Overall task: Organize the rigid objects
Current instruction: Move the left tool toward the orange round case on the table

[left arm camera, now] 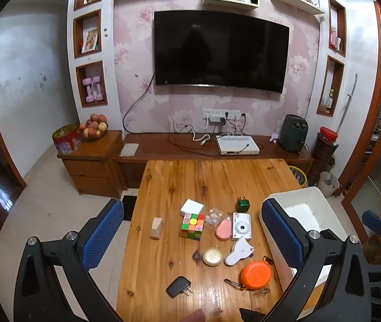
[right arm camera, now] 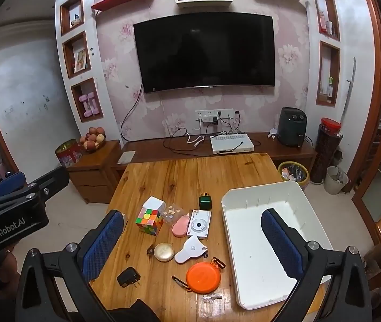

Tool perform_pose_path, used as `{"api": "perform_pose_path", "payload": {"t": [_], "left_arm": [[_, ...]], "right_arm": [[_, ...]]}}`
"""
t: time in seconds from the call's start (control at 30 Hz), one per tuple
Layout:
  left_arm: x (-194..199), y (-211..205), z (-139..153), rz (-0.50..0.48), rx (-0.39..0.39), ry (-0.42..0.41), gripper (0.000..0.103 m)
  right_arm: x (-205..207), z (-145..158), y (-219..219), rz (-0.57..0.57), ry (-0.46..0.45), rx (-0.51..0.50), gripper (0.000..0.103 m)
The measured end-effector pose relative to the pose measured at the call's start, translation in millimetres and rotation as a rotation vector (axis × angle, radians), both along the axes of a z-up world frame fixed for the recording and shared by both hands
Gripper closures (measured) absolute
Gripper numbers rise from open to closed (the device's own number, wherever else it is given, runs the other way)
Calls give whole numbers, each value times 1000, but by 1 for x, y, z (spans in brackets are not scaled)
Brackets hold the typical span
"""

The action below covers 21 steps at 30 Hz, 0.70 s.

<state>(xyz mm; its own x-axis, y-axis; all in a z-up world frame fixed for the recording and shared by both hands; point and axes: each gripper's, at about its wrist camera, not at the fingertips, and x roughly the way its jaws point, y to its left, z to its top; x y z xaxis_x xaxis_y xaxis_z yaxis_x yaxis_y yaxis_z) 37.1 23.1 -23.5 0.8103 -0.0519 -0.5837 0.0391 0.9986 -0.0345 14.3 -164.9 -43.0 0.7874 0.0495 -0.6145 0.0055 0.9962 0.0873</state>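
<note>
Both the left gripper (left arm camera: 192, 237) and right gripper (right arm camera: 192, 238) hover wide open, holding nothing, above the wooden table (right arm camera: 179, 171). Small objects, seemingly including a Rubik's cube (right arm camera: 149, 221), lie left of the white bin (right arm camera: 255, 263).

This is a living room in a home. A large television (left arm camera: 221, 51) hangs on floral wallpaper (left arm camera: 134, 61) above a low wooden cabinet (left arm camera: 190, 147), with a bowl of fruit (left arm camera: 94, 128) at one end. Wall niches hold a framed picture (left arm camera: 90, 40) and pink dumbbells (left arm camera: 93, 88), and a wooden bench (left arm camera: 212, 177) stands in front.
</note>
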Motion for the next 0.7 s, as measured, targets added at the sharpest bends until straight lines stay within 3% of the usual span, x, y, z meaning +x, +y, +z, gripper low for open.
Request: {"api": "perform_pose_path", "payload": {"t": [0.4,0.7], "left_arm": [[11,12,-23,-82,-29,116,1],[21,3,-40,-134,-41,234,1]], "right_arm": [[-8,-19,26,-63,94,-31,0],[-13,-35,11,-143,171,-24,0]]}}
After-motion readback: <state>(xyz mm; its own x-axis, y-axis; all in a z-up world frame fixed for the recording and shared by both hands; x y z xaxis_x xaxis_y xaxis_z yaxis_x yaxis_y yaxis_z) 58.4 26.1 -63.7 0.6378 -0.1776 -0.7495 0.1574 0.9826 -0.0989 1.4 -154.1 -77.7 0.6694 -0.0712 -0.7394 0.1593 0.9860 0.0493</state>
